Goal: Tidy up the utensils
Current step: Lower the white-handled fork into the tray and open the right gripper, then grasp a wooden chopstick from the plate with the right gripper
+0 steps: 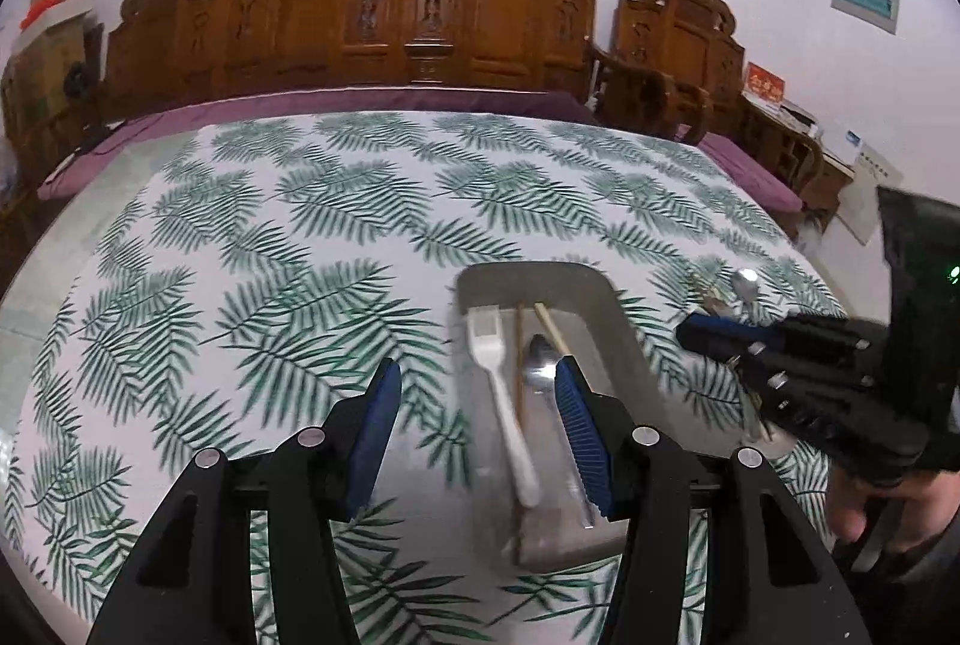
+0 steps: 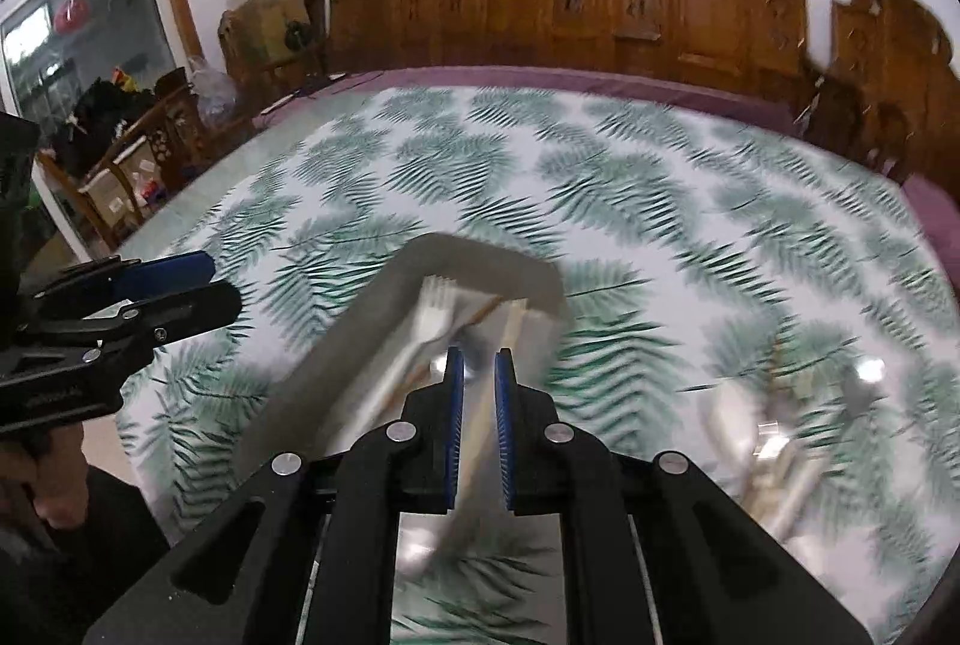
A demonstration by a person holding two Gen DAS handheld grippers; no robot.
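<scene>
Grey tray (image 1: 591, 297) already holds fork, spoon, chopsticks; loose utensils (image 1: 741, 294) lie right of it, long axes away, nearest right tool (image 1: 690, 332), pressed together, empty; left tool (image 1: 480, 435) spread.

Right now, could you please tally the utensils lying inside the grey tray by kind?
White fork: 1
Chopsticks: 2
Metal spoon: 1
Total: 4 in the grey tray
Another spoon lies outside the tray on the tablecloth; what lies beside it is too blurred to count.
</scene>
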